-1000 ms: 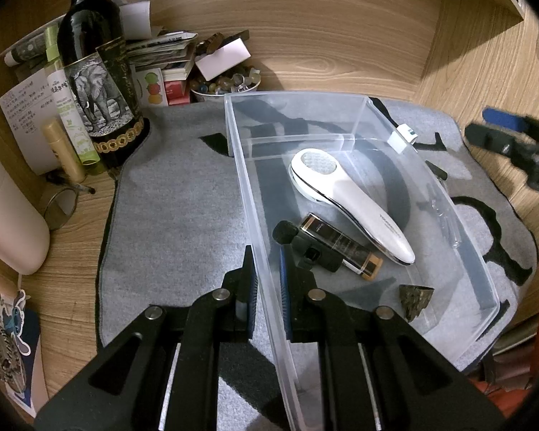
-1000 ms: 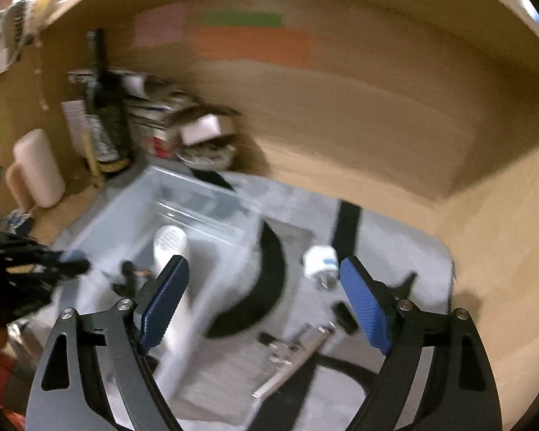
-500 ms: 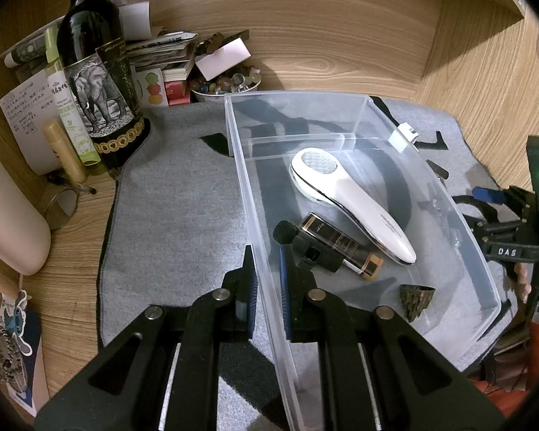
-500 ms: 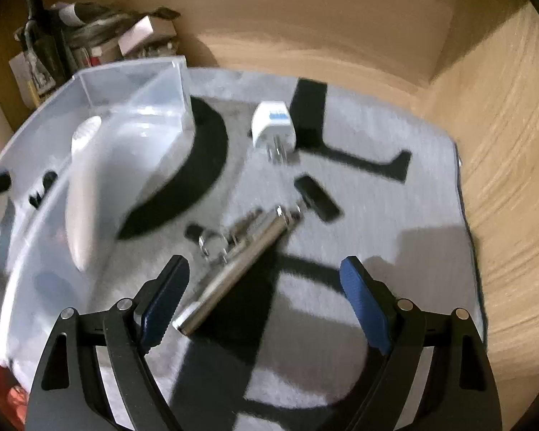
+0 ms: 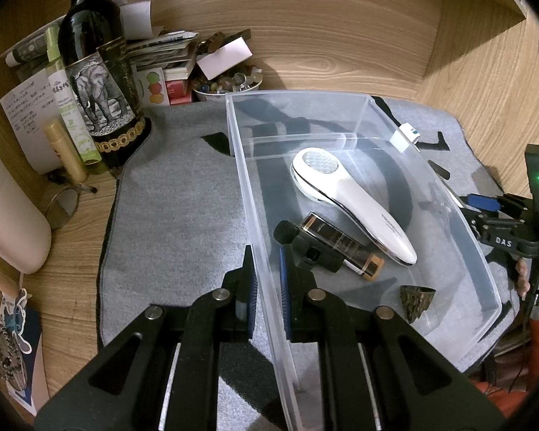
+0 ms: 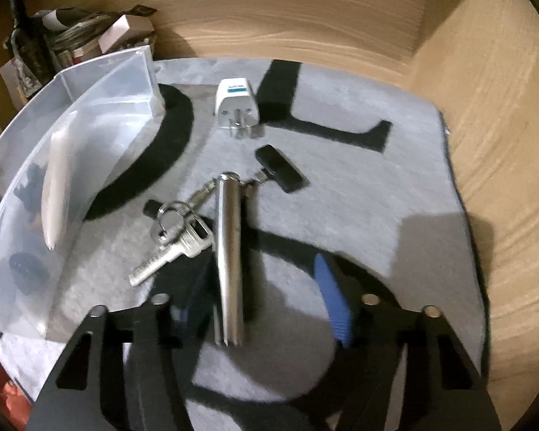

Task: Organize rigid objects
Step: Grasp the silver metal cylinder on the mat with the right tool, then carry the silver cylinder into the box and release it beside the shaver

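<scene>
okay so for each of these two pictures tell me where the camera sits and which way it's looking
Left wrist: sits on the left gripper, looking down along its fingers, shut on the near wall of the clear bin; the right gripper shows at far right.
Right wrist: sits on the right gripper, looking down at the grey mat; its jaws, just closing, straddle the metal cylinder without pressing it.
Shared: the bin, white handheld device, white plug adapter.
</scene>
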